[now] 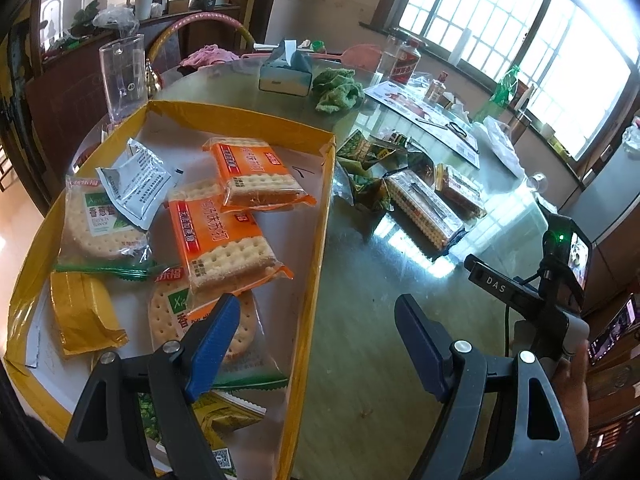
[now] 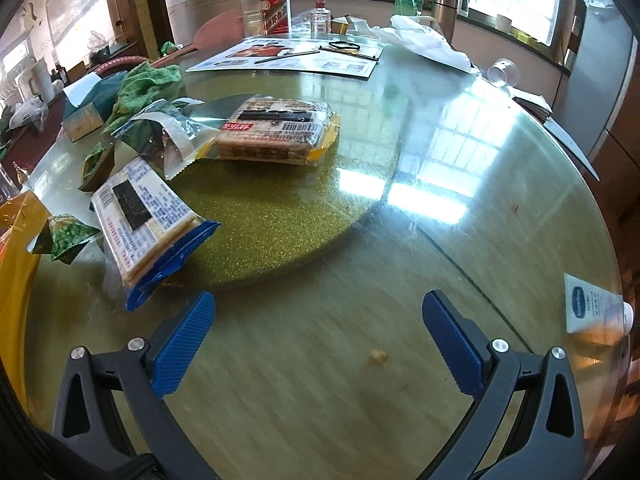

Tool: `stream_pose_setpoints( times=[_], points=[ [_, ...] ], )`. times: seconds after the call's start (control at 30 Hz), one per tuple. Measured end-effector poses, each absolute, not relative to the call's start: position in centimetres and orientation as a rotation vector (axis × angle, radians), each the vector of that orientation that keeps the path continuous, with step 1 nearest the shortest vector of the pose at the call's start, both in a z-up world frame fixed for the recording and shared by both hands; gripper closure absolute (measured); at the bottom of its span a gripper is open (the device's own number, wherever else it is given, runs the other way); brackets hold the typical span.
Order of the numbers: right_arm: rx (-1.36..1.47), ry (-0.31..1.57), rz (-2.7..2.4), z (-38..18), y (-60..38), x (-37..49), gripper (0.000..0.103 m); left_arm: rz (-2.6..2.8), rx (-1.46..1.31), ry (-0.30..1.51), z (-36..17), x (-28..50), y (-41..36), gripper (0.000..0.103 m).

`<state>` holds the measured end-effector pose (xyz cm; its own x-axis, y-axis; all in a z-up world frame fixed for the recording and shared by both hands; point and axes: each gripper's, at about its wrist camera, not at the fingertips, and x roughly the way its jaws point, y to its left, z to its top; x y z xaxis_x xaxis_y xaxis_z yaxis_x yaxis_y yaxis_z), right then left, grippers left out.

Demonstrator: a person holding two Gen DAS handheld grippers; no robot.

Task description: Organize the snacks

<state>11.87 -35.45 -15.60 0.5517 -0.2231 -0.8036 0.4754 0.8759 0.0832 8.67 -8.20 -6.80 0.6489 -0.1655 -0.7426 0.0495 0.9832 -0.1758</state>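
A: Left view. Your left gripper [image 1: 316, 312] hangs over the near edge of the yellow box [image 1: 326, 200], jaws spread wide with nothing between them. In the box lie two orange cracker packs [image 1: 224, 236], round biscuit packs [image 1: 100, 220] and a silver sachet [image 1: 134, 184].

B: Right view. Your right gripper [image 2: 318, 318] also stands wide open and empty above the glass table [image 2: 480, 200]. Two cracker packs lie on the table, the blue-ended pack [image 2: 148, 224] nearest the fingers, the yellow-ended pack [image 2: 280, 132] farther off, with green pea packets [image 2: 68, 240] beside them.
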Motion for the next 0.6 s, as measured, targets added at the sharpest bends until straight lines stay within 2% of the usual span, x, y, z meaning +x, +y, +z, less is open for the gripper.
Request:
stream_pose_setpoints(
  times=[0.23,0.33,0.5,0.6],
  points=[
    [0.263,0.997,-0.295,-15.5,-36.3,12.6,0.0,-0.148,-0.138,0.859,-6.3,8.5,-8.6,0.023],
    [0.227,0.941,-0.256,-15.7,-36.7,12.5,0.0,-0.174,-0.116,0.85,-5.9,8.3,-9.6,0.023],
    [0.231,0.997,-0.229,-15.5,-37.2,13.4,0.0,-0.219,-0.081,0.834,-5.0,8.4,-11.2,0.023],
    [0.28,0.937,-0.11,-15.0,-37.6,13.2,0.001,-0.242,-0.077,0.834,-4.7,8.9,-12.0,0.023]
  ],
)
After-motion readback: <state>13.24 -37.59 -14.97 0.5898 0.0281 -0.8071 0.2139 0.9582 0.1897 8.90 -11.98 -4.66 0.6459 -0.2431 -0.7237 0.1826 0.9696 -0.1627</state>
